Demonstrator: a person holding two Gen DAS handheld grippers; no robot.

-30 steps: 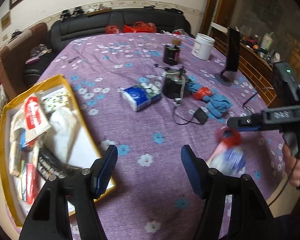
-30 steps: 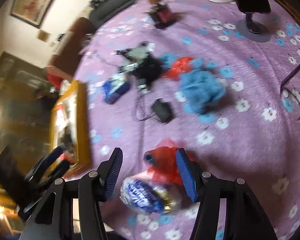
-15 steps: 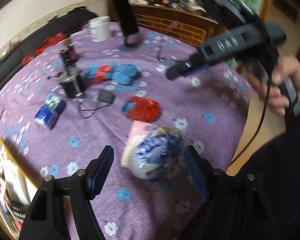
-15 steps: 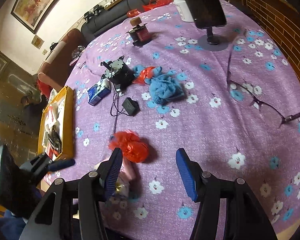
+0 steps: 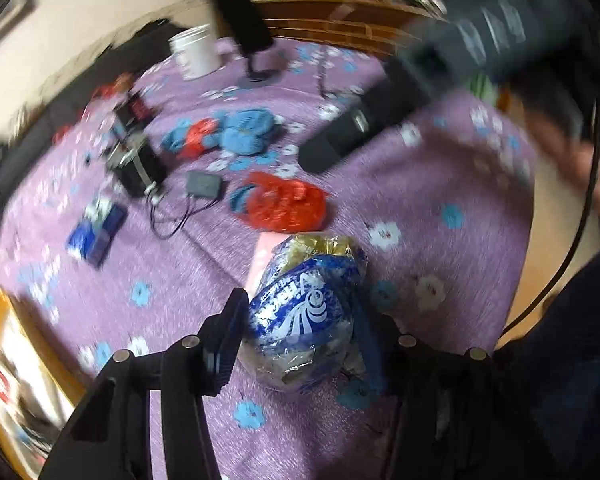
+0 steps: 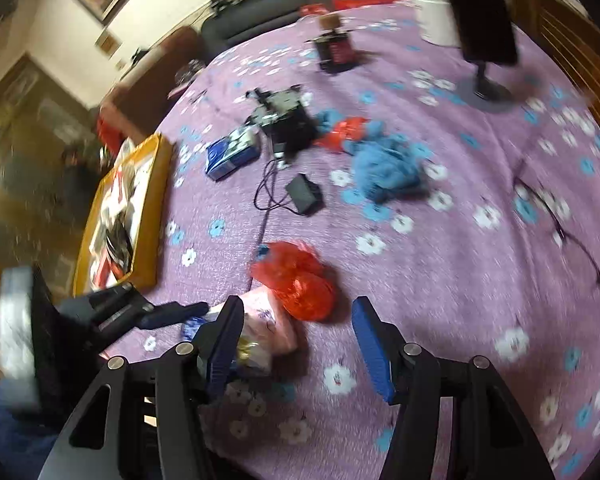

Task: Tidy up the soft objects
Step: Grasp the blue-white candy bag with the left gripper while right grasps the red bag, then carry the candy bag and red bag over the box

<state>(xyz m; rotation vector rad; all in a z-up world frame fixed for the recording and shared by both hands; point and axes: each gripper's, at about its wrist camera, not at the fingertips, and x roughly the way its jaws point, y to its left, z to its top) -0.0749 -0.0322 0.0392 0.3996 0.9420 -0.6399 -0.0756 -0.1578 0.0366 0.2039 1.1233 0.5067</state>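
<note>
The left gripper has just been closing its fingers around a blue-and-white plastic bag stuffed round with crinkled gold and clear wrapping; the left finger's pad lies against the bag's side and the right one is mostly hidden behind it, so the bag looks pinched between them, though the blur leaves the far contact unclear. The bag sits on the counter, which is covered in a purple cloth with white and blue flowers, near the edge closest to the person. Touching the bag from behind is a pink packet, and just beyond that lies a crumpled red plastic bag. The right gripper hangs above the counter with its fingers apart and nothing between them — the red bag lies just ahead of its tips and the pink packet beside its left finger. Farther back are a heap of blue cloth with a red scrap in it, a small black adapter with a cord, and a blue tissue pack. A yellow tray full of packets sits at the counter's left edge, well apart from the bags.
</note>
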